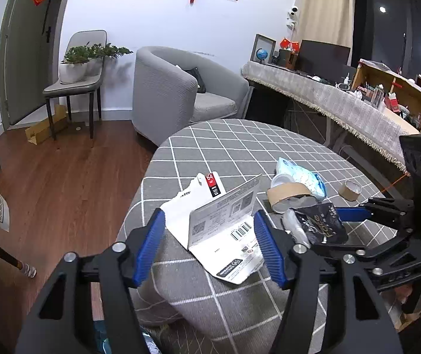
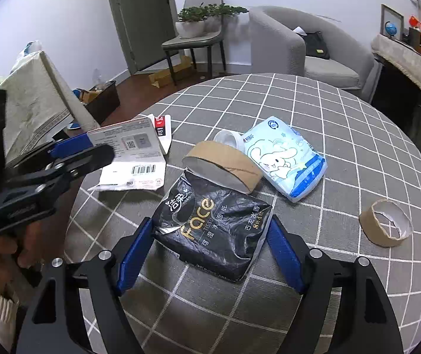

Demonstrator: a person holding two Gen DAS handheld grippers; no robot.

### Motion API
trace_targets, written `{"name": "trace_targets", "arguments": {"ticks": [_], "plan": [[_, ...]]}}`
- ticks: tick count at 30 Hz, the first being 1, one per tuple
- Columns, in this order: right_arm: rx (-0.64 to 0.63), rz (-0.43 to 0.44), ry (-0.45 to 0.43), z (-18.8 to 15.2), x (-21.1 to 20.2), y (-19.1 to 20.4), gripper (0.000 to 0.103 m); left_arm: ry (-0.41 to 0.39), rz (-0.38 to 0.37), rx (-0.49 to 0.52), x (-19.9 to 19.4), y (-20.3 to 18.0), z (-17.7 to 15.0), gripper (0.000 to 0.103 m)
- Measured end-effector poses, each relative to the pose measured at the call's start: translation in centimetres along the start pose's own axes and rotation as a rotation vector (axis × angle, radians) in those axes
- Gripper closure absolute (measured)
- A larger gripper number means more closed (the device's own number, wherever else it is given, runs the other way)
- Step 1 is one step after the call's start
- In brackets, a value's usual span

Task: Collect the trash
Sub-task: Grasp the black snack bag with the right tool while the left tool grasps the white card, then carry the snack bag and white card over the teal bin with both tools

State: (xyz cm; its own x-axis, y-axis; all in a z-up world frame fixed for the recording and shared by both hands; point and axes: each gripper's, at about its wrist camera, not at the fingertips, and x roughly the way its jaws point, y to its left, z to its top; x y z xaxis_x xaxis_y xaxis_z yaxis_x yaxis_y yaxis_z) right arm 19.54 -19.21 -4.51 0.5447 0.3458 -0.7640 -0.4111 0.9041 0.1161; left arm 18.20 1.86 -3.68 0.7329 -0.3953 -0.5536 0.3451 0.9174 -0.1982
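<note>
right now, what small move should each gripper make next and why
Probably finish closing, then lift. The right gripper straddles the black tissue wrapper, its blue pads at the wrapper's edges, though contact is hard to confirm. The left gripper brackets the white card packaging with a visible gap on its left side. Both items lie on the checked tablecloth, so a firm pinch should come first.

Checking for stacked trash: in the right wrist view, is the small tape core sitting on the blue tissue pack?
No, the small tape core lies alone on the tablecloth, well apart from the blue tissue pack.
</note>
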Motion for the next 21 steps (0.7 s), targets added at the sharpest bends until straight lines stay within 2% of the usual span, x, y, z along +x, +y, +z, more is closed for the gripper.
{"name": "trace_targets", "arguments": {"ticks": [7, 9, 10, 12, 16, 18, 21], "plan": [[-0.038, 0.039, -0.010, -0.3, -0.8, -0.6, 0.026, 0.050, -0.081, 0.007, 1.3, 0.0, 0.0, 0.059], [-0.039, 0.037, -0.008, -0.4, -0.8, -0.7, 0.026, 0.068, -0.111, 0.005, 1.7, -0.1, -0.1, 0.073], [-0.037, 0.034, -0.007, -0.4, -0.9, -0.9, 0.026, 0.072, -0.111, 0.008, 1.8, -0.3, -0.1, 0.074], [-0.031, 0.028, -0.009, -0.5, -1.1, -1.2, 0.026, 0.083, -0.121, 0.011, 2.1, -0.7, -0.3, 0.082], [-0.018, 0.025, -0.008, -0.8, -1.3, -1.8, 0.026, 0.091, -0.130, 0.026, 2.0, -1.4, -0.5, 0.088], [-0.015, 0.033, -0.007, -0.9, -1.3, -1.8, 0.026, 0.091, -0.120, 0.046, 1.8, -1.9, -0.6, 0.100], [-0.020, 0.040, -0.016, -0.8, -1.7, -1.3, 0.026, 0.082, -0.108, 0.051, 1.4, -2.2, -0.7, 0.101]]}}
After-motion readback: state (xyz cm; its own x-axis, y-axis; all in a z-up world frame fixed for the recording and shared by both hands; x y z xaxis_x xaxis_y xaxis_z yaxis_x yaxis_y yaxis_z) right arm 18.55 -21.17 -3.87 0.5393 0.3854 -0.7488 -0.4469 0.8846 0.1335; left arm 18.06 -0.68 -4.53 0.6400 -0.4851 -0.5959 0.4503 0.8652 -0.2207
